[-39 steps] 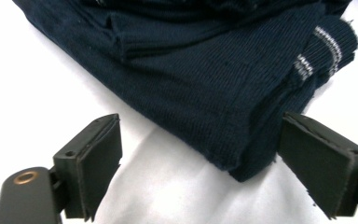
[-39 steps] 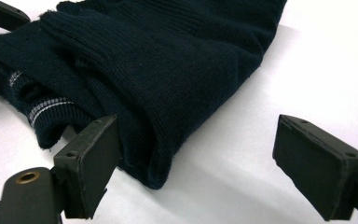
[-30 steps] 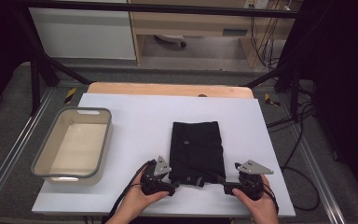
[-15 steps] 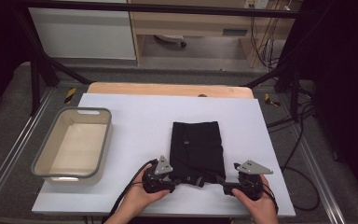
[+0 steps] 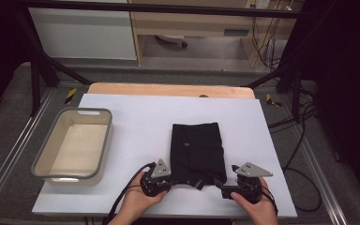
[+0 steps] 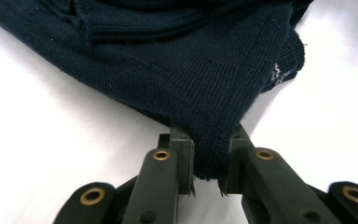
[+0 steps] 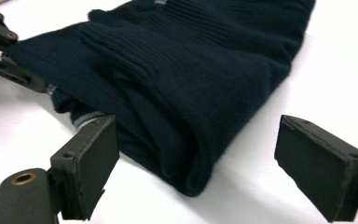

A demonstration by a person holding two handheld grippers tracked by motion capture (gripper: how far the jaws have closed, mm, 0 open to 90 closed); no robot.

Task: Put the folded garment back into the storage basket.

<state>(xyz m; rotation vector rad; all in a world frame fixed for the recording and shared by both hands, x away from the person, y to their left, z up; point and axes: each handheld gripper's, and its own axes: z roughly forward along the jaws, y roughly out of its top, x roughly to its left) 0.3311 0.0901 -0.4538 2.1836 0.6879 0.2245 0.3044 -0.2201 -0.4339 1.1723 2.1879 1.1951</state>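
A folded dark navy knit garment (image 5: 197, 147) lies on the white table top (image 5: 140, 126), right of centre. My left gripper (image 5: 166, 182) is at its near left corner. In the left gripper view the jaws are closed on a fold of the garment (image 6: 200, 93), with my left gripper (image 6: 207, 175) pinching the cloth's edge. My right gripper (image 5: 221, 190) sits at the near right corner. In the right gripper view its jaws stand wide apart around that corner of the garment (image 7: 191, 84), my right gripper (image 7: 200, 172) touching nothing.
A grey-rimmed beige tub (image 5: 42, 161) stands empty at the table's left. A wooden board edge (image 5: 168, 89) runs along the far side. Cables (image 5: 286, 117) hang off the right. The table's front edge is just behind my hands.
The left gripper has moved slightly in on the garment's near left corner. The right gripper and the garment stay about where they were.
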